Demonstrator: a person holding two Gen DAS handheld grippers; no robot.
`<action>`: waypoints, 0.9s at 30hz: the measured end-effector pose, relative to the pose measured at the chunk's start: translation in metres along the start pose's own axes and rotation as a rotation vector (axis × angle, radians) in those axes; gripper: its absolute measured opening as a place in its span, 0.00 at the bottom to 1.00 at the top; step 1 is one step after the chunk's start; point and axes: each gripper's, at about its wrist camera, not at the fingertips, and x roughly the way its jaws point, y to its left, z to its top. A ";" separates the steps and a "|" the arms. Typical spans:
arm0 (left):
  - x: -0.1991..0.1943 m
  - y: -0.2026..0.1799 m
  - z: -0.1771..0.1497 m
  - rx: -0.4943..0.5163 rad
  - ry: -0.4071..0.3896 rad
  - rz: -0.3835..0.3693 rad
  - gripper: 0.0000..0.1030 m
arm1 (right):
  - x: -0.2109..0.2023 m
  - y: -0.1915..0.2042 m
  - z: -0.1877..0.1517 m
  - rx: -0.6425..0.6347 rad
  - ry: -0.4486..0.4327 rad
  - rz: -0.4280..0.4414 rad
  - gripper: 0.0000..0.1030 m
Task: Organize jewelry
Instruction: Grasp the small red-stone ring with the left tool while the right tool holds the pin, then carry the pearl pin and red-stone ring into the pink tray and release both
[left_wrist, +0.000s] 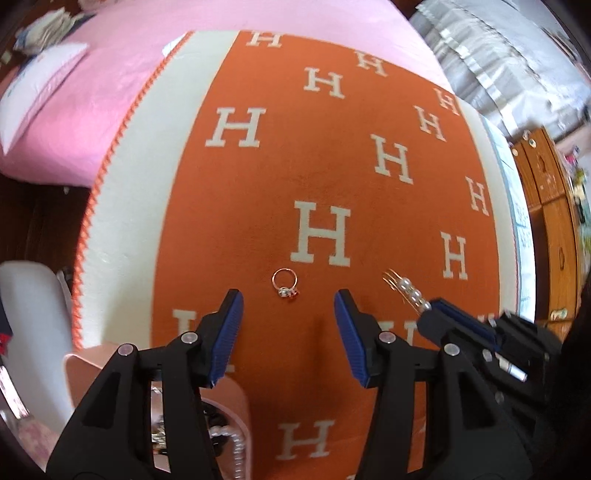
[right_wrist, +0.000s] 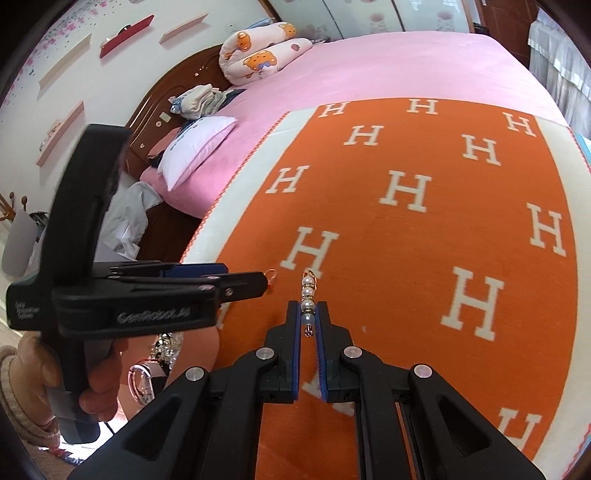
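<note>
The left wrist view is showing the left hand-held gripper (left_wrist: 288, 306) standing about half open over the orange blanket (left_wrist: 280, 184), nothing between its blue pads; a gold ring (left_wrist: 284, 282) with a small cluster of stones is lying on the blanket just beyond the fingertips; the right wrist view is catching only a sliver of that ring past the left gripper's tip; it alone is showing the hand (right_wrist: 92, 373) gripping the left tool's handle, the headboard (right_wrist: 177, 96) and the pillows (right_wrist: 195, 147) on the pink bedspread (right_wrist: 369, 66); the right hand-held gripper (right_wrist: 308, 310) is clamping shut on a pearl bracelet (right_wrist: 308, 295), a gold wire bangle strung with a row of white pearls, seen edge-on here and sticking out beyond the fingertips; from the left view its gold loops are showing more openly, to the right of the ring; at the lower left of both views a pinkish jewelry box (left_wrist: 229, 417) is holding beads and shiny pieces, blurred
</note>
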 end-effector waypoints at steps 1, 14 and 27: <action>0.004 0.000 0.001 -0.017 0.006 0.004 0.42 | -0.001 -0.003 -0.001 0.007 -0.004 0.000 0.07; 0.029 -0.017 0.008 -0.038 0.052 0.111 0.12 | -0.003 -0.028 -0.004 0.049 -0.013 0.000 0.07; -0.016 -0.001 -0.005 -0.051 -0.012 0.065 0.12 | -0.015 -0.017 -0.001 0.032 -0.039 0.018 0.07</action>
